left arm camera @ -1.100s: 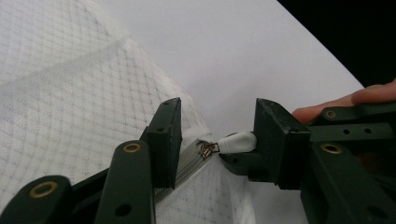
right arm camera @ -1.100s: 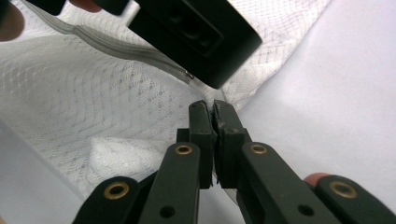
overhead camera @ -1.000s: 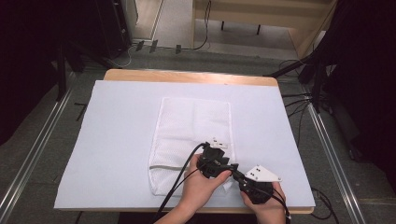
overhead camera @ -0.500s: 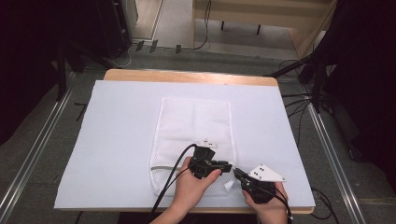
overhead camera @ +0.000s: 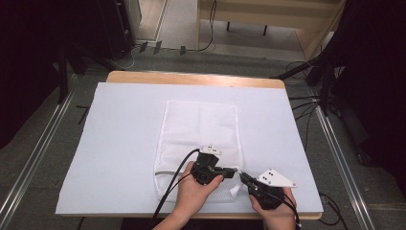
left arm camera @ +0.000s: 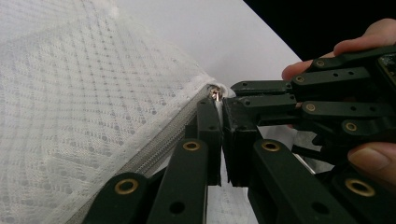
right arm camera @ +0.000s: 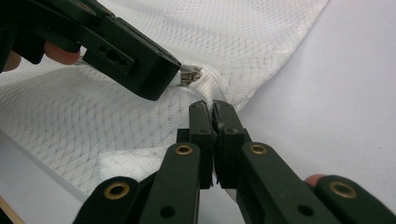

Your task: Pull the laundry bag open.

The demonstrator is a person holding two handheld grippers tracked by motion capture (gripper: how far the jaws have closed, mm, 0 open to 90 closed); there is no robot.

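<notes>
In the left gripper view the left gripper (left arm camera: 219,109) has just closed, its 2 black jaws pinched on the small metal zipper pull (left arm camera: 215,93) at the corner of the white mesh bag (left arm camera: 84,102). The zipper track (left arm camera: 159,144) runs from that corner down toward the lower left of the frame. In the right gripper view the right gripper (right arm camera: 213,112) is clamped tight on the white fabric at the same corner, just below the pull. In the high view both grippers meet at the lower right corner of the bag, low in the frame right of centre. The bag lies flat in the middle of a pale sheet (overhead camera: 119,139) covering the bench (overhead camera: 191,78)
</notes>
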